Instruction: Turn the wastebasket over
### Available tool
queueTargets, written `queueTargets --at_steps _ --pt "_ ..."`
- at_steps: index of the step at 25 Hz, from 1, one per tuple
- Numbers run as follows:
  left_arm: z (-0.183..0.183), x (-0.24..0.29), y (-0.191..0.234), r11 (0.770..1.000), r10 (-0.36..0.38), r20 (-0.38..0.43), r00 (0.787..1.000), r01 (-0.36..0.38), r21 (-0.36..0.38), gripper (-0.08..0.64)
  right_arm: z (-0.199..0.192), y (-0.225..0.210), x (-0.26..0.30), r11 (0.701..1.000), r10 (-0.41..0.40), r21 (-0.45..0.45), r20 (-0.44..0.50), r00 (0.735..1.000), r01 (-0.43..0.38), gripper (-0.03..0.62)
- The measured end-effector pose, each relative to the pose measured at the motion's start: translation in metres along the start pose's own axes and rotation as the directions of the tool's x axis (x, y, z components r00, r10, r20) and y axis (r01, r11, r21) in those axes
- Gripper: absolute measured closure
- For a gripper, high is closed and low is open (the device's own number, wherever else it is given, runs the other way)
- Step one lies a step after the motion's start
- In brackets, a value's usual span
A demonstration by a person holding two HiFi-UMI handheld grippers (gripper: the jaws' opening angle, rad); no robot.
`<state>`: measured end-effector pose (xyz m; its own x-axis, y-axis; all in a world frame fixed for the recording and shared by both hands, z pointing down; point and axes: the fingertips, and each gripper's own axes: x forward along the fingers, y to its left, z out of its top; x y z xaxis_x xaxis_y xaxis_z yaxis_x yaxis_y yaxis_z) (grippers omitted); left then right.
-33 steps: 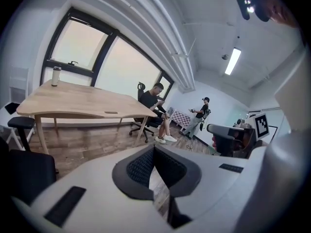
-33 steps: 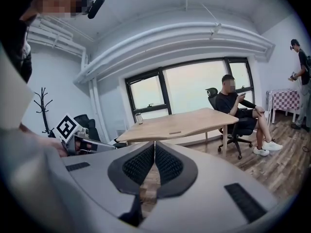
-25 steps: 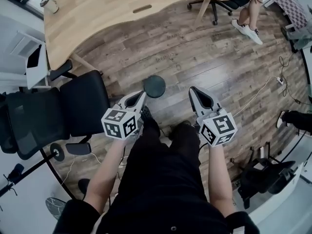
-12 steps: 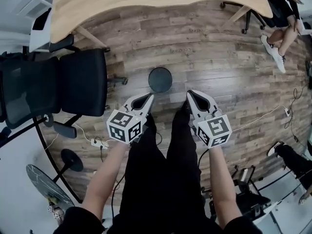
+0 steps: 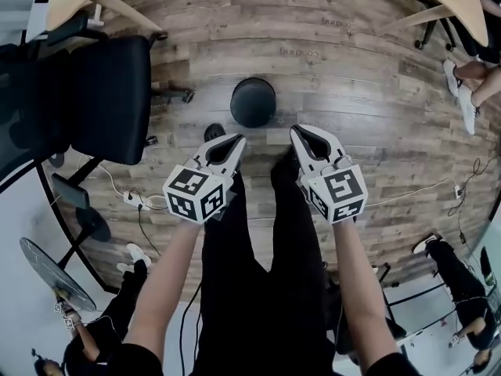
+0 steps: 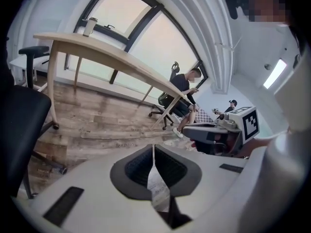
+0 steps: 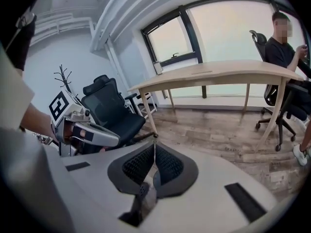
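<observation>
The wastebasket [image 5: 253, 101] is a round black bin standing on the wood floor, seen from above in the head view just ahead of the person's feet. My left gripper [image 5: 238, 139] hangs a little nearer and left of it, jaws pressed together with nothing between them. My right gripper [image 5: 297, 130] hangs nearer and right of it, also shut and empty. Neither touches the bin. In the left gripper view the closed tips [image 6: 154, 147] point over the floor; the right gripper view shows its closed tips [image 7: 155, 139]. The bin is hidden in both gripper views.
A black office chair [image 5: 86, 92] stands left of the bin, and a wooden desk [image 7: 218, 74] lies beyond it. A power strip with cables [image 5: 137, 200] lies on the floor at the left. A seated person's shoes [image 5: 462, 92] show at the far right.
Both grippers have come down toward the floor, staying shut. The head view has tipped further down, so the wastebasket now sits just ahead of the two jaw tips.
</observation>
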<state>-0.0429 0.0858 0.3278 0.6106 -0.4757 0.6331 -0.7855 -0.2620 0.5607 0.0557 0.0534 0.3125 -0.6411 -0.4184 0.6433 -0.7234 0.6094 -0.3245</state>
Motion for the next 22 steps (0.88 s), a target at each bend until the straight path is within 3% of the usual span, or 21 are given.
queueTargets --at_steps 9,15,19,21,22 --pt "-0.038 0.055 0.076 1.000 -0.002 -0.070 0.998 0.003 0.016 0.541 -0.078 -0.029 0.079 0.994 -0.017 0.102 -0.084 0.996 0.026 0.558" --pt "-0.069 0.085 0.116 1.000 0.008 -0.128 0.992 -0.005 0.026 0.537 -0.122 -0.048 0.121 0.994 -0.017 0.102 -0.155 0.988 0.033 0.557" --pt "-0.094 0.097 0.139 0.999 0.004 -0.176 0.984 0.002 0.034 0.451 -0.149 -0.056 0.151 0.998 -0.015 0.062 -0.205 0.979 0.028 0.554" --pt "-0.105 0.103 0.152 0.999 0.007 -0.194 0.981 0.001 0.042 0.441 -0.162 -0.061 0.164 0.998 -0.012 0.054 -0.229 0.973 0.025 0.514" --pt "-0.110 0.107 0.158 0.999 0.009 -0.201 0.980 0.000 0.045 0.433 -0.169 -0.064 0.171 0.998 -0.009 0.051 -0.242 0.970 0.022 0.447"
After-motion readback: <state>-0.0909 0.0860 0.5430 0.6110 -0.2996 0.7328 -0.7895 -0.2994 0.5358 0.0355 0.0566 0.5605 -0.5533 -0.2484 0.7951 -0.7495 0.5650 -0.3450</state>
